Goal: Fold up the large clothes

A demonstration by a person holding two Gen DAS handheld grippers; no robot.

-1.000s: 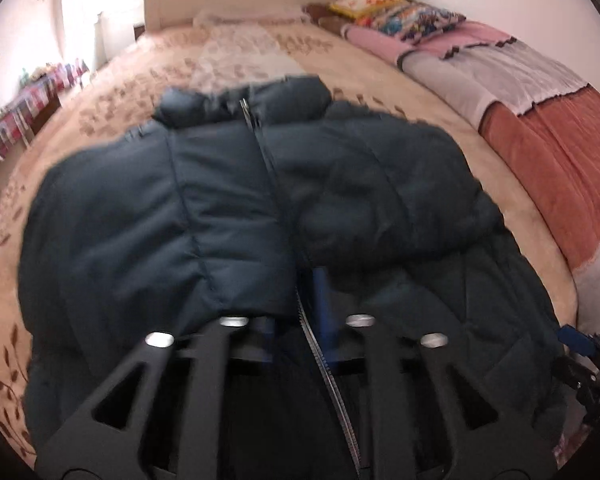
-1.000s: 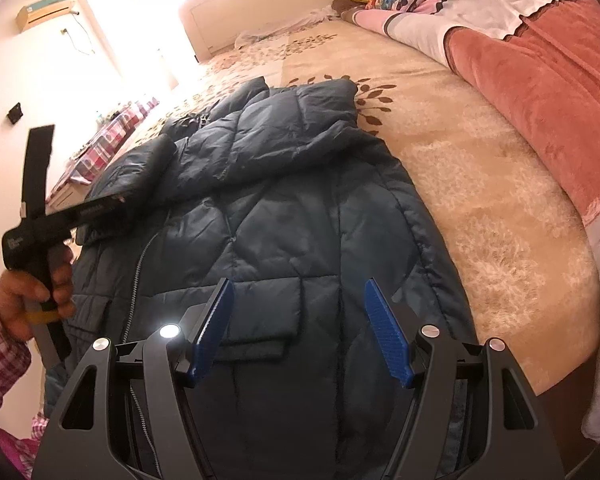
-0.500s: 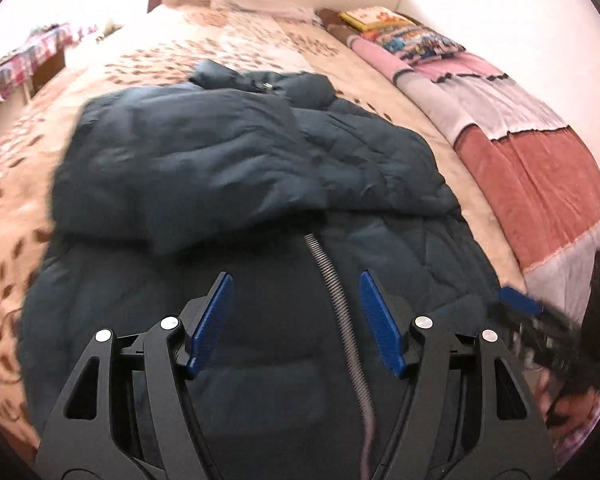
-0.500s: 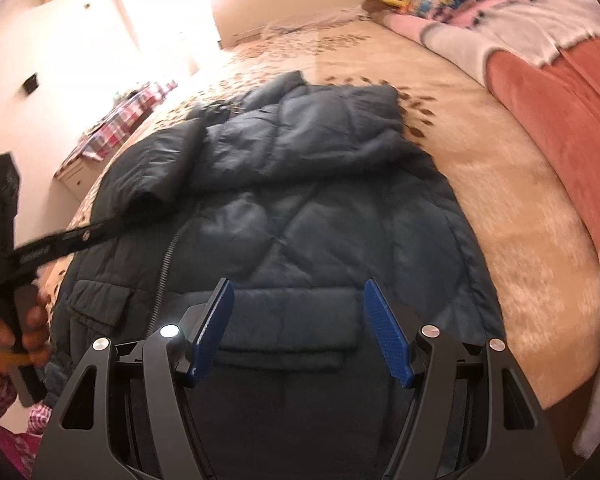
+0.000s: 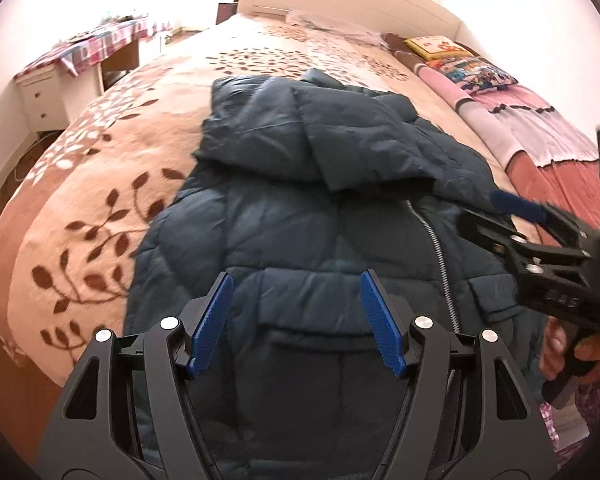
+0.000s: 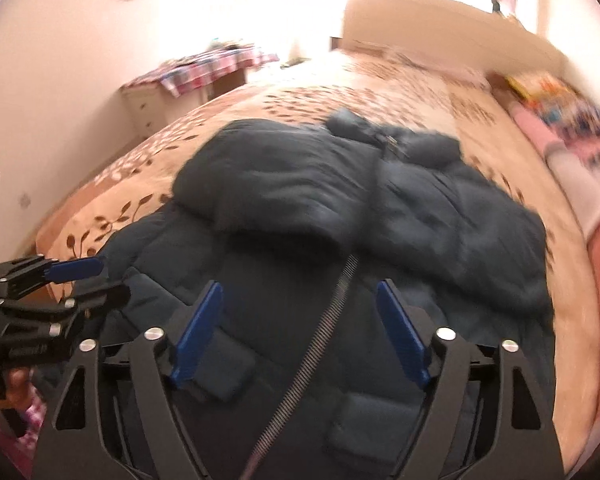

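Jacket [image 5: 340,216] lies on the bed [image 5: 112,184], both sleeves now folded across its chest. Your left gripper [image 5: 296,320] has let go and hangs apart, empty; your right gripper [image 6: 300,328] is opening, nothing between. Hem fold looks next.

Bed [image 5: 100,184] has a tan leaf-print cover. White nightstand [image 5: 40,96] with checkered cloth [image 5: 100,40] sits beside it, and striped pink blankets [image 5: 540,136] plus a colorful pillow [image 5: 472,72] lie along its far side.

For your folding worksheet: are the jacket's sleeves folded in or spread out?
Folded in. Both sleeves lie across the chest of the jacket on the bed, meeting above the zip.
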